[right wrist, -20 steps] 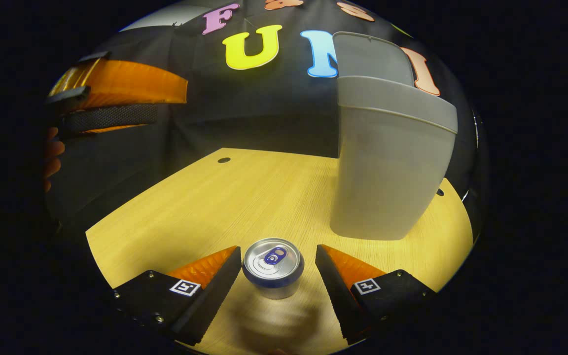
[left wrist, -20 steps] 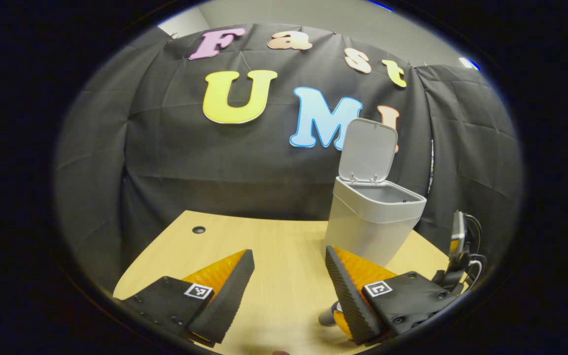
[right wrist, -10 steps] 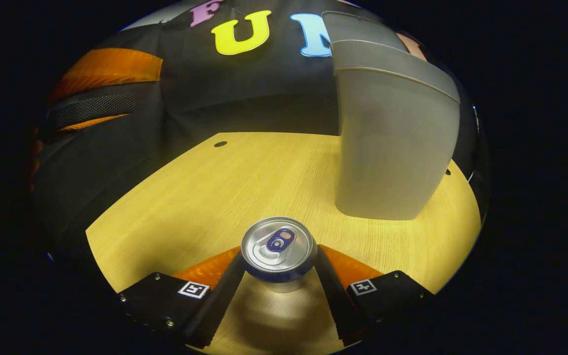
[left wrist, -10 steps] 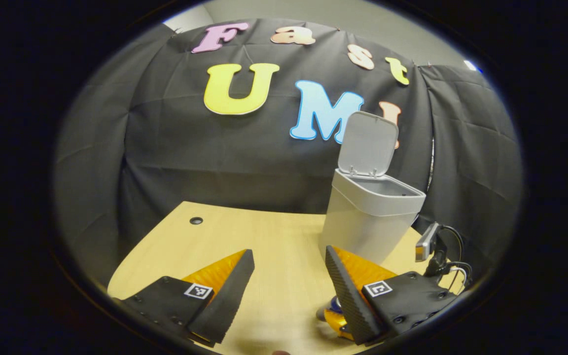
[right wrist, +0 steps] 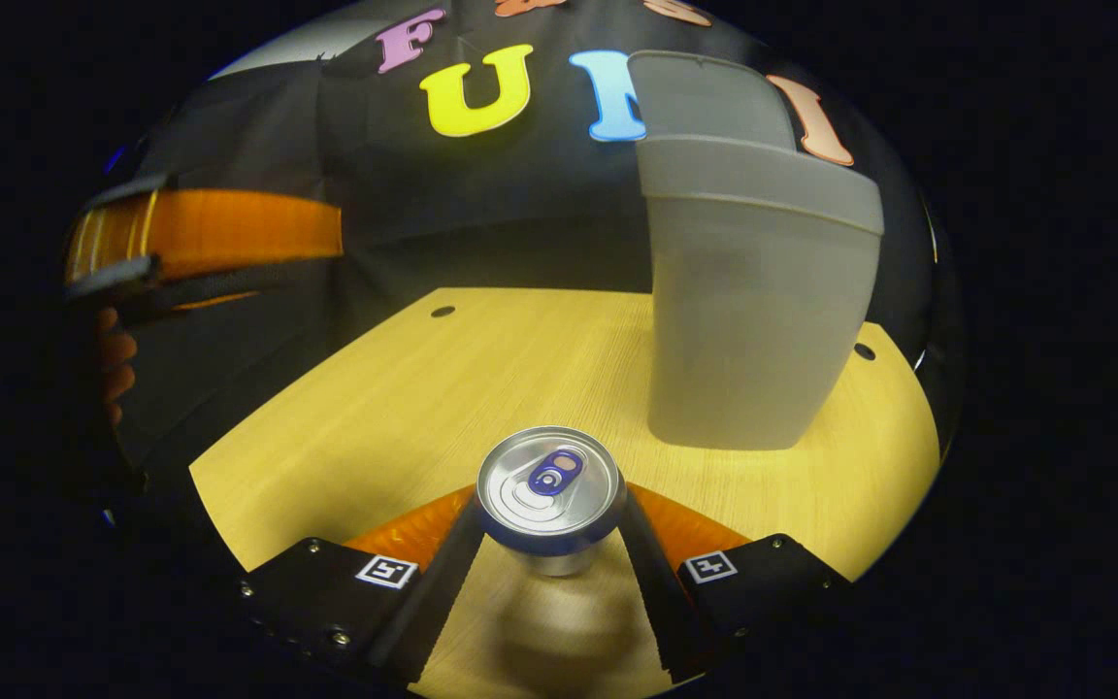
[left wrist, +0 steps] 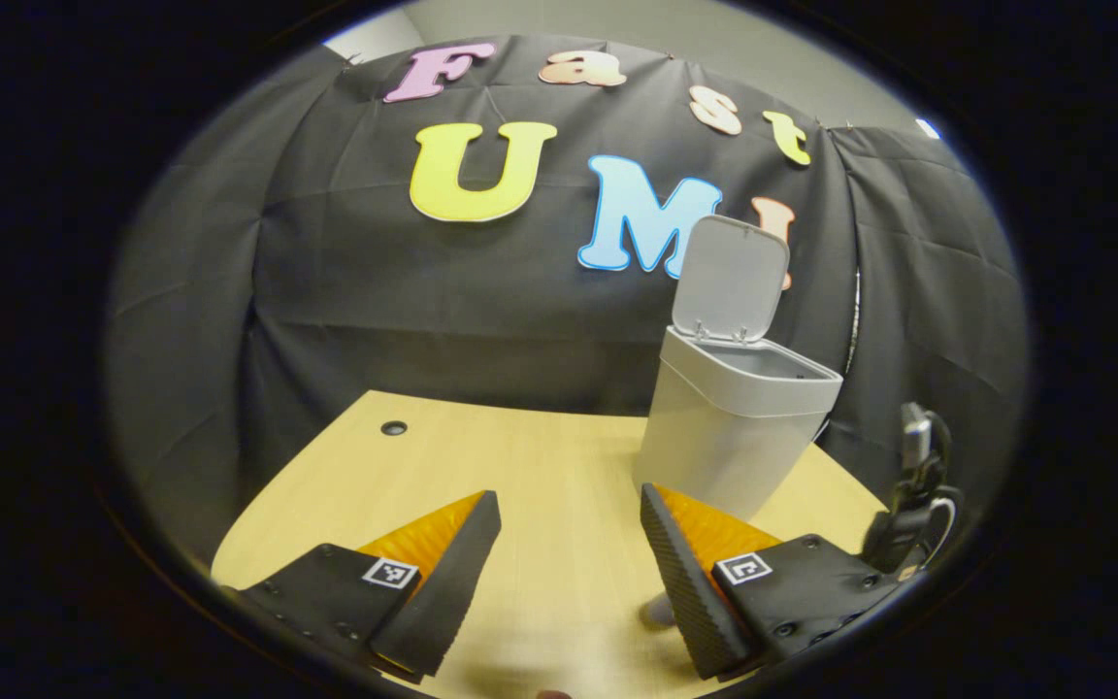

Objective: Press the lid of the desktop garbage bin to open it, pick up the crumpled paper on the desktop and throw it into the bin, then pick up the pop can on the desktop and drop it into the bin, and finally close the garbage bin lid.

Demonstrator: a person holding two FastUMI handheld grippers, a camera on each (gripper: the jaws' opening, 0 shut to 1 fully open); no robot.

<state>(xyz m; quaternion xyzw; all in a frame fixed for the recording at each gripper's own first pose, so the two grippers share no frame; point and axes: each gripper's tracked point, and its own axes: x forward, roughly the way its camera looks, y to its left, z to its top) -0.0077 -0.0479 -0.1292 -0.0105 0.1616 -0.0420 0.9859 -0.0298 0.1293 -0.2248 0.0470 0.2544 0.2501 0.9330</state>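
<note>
Wooden desktop (right wrist: 404, 408), pop can (right wrist: 551, 495) upright, clamped between right gripper (right wrist: 551, 539) fingers

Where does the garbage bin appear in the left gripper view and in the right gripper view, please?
Left gripper view: the garbage bin stands right of centre on the desk, lid up.
Right gripper view: the bin rises at upper right, beyond the pop can held by the right gripper.
Shared landmark: the small round hole in the desk.

Right tool (right wrist: 551, 544) clamped on the can (right wrist: 551, 495) (upright); left tool (left wrist: 569, 553) agape, empty.
</note>
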